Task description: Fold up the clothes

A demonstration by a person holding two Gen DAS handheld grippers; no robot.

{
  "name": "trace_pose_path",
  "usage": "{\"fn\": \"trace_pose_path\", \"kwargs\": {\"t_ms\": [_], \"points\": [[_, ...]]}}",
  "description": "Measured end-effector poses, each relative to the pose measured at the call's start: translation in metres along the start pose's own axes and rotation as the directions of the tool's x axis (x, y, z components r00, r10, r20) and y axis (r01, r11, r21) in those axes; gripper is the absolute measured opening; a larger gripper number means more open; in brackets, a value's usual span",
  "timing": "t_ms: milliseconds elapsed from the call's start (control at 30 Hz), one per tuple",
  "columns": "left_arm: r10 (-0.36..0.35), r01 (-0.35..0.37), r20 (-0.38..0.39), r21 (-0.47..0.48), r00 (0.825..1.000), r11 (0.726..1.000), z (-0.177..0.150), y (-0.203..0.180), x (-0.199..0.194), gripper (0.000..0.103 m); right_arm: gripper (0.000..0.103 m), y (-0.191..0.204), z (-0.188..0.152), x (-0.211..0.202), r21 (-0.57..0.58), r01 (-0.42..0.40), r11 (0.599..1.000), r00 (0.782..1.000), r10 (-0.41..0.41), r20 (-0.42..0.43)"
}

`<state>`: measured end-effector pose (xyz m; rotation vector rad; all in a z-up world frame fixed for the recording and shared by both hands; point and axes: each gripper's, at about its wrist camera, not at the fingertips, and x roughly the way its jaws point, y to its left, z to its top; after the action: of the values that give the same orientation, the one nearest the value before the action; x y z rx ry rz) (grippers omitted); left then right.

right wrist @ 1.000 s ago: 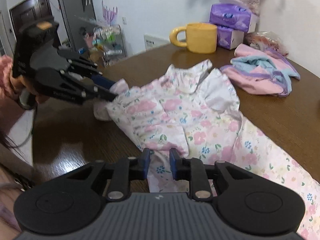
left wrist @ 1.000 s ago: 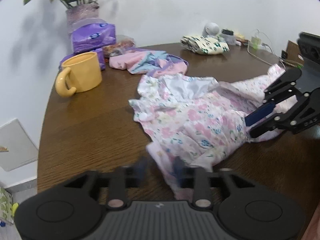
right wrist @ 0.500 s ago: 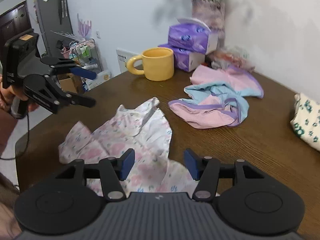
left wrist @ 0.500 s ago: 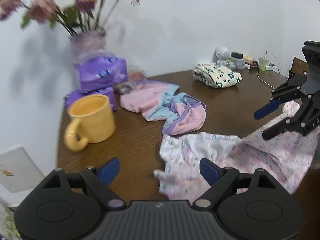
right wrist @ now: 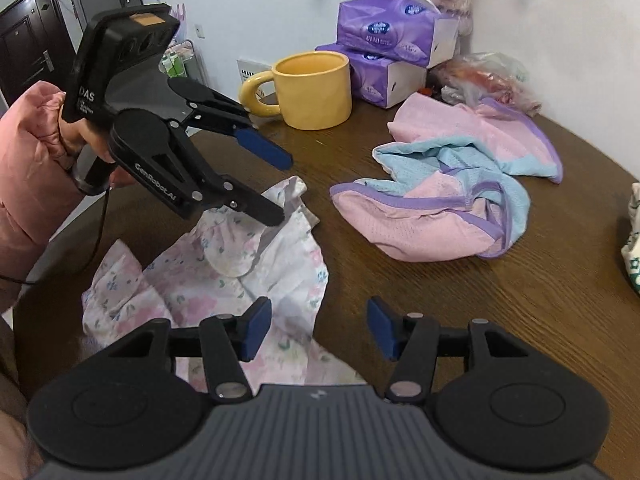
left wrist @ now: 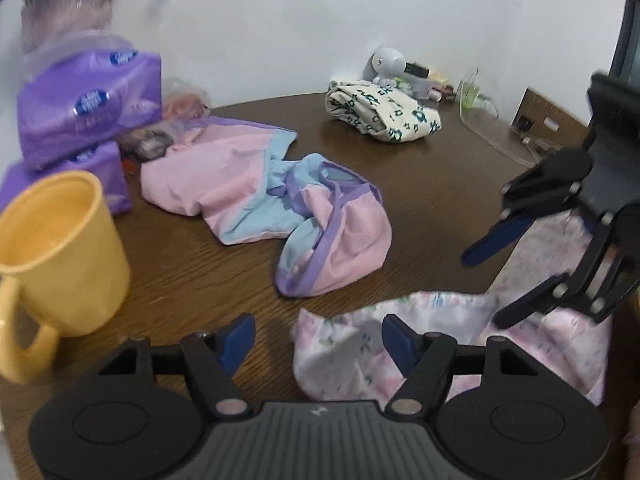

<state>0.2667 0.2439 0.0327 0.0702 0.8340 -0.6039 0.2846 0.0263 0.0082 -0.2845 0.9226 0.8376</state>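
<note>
Left wrist view: we look along the left gripper [left wrist: 318, 334], angled down over the brown table [left wrist: 420, 168]. Its jaws stand spread and are closing, nothing pinched; the crumpled floral garment [left wrist: 352, 344] lies under the right finger, at 5 o'clock. At 3 o'clock we see the right gripper [left wrist: 480, 288] tilted down, jaws apart above the same garment. The pink-and-blue garment [left wrist: 256, 196] lies at centre, a folded cream floral piece [left wrist: 384, 114] at 1 o'clock, the yellow mug [left wrist: 60, 248] at 9 o'clock.

Right wrist view: the right gripper [right wrist: 318, 330] points down, jaws spread and closing, holding nothing. At 10 o'clock a hand [right wrist: 86, 140] in a pink sleeve [right wrist: 28, 164] holds the other tool tilted down over the floral cloth, lower fingertip close above it; contact unclear. Purple tissue packs [right wrist: 384, 52] at 12 o'clock.
</note>
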Motion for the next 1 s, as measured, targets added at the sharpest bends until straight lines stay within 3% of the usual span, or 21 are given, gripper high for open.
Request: {"fn": "trace_pose_path", "kwargs": {"t_ms": [33,67,100,167,267,400,500,600,700,867,900,1000], "points": [[-0.008,0.008,0.0,-0.003,1.0,1.0,0.001,0.002,0.002,0.066,0.051,-0.003,0.002,0.004,0.01,-0.011,1.0,1.0,0.011,-0.01],[-0.019,0.019,-0.006,-0.007,1.0,1.0,0.002,0.003,0.004,0.054,0.047,-0.005,0.005,0.008,0.021,-0.021,1.0,1.0,0.022,-0.019],[-0.026,0.026,-0.014,-0.008,1.0,1.0,0.002,0.004,0.005,0.034,0.045,-0.008,0.007,0.012,0.03,-0.031,0.999,0.999,0.032,-0.029],[-0.035,0.036,-0.037,0.012,0.999,0.999,0.002,0.001,0.007,0.012,0.036,-0.011,0.01,0.019,0.037,-0.05,0.998,0.997,0.052,-0.049],[-0.029,0.033,-0.055,0.071,0.998,0.997,0.003,-0.01,0.005,0.005,0.029,-0.011,0.014,0.024,0.041,-0.079,0.996,0.994,0.082,-0.073],[0.06,-0.045,-0.068,0.199,0.996,0.979,0.009,-0.032,-0.005,0.003,0.029,-0.011,0.018,0.027,0.037,-0.082,0.996,0.992,0.085,-0.09],[0.167,-0.125,-0.09,0.354,0.982,0.927,0.008,-0.056,-0.005,0.002,0.029,-0.013,0.021,0.032,0.036,-0.083,0.996,0.99,0.087,-0.112],[0.229,-0.149,-0.114,0.48,0.967,0.865,0.006,-0.075,-0.002,0.002,0.029,-0.014,0.023,0.035,0.033,-0.085,0.996,0.988,0.088,-0.13],[0.254,-0.14,-0.15,0.529,0.956,0.837,0.008,-0.083,0.005,0.003,0.029,-0.016,0.026,0.036,0.029,-0.085,0.996,0.986,0.089,-0.144],[0.25,-0.131,-0.173,0.505,0.953,0.853,0.014,-0.076,0.012,0.014,0.029,-0.02,0.03,0.043,0.038,-0.095,0.995,0.981,0.1,-0.169],[0.24,-0.124,-0.178,0.494,0.954,0.861,0.016,-0.073,0.013,0.021,0.029,-0.022,0.03,0.045,0.045,-0.1,0.994,0.979,0.106,-0.172],[0.173,-0.082,-0.186,0.416,0.967,0.906,0.023,-0.06,0.007,0.03,0.03,-0.024,0.029,0.048,0.056,-0.121,0.991,0.977,0.129,-0.172]]}}
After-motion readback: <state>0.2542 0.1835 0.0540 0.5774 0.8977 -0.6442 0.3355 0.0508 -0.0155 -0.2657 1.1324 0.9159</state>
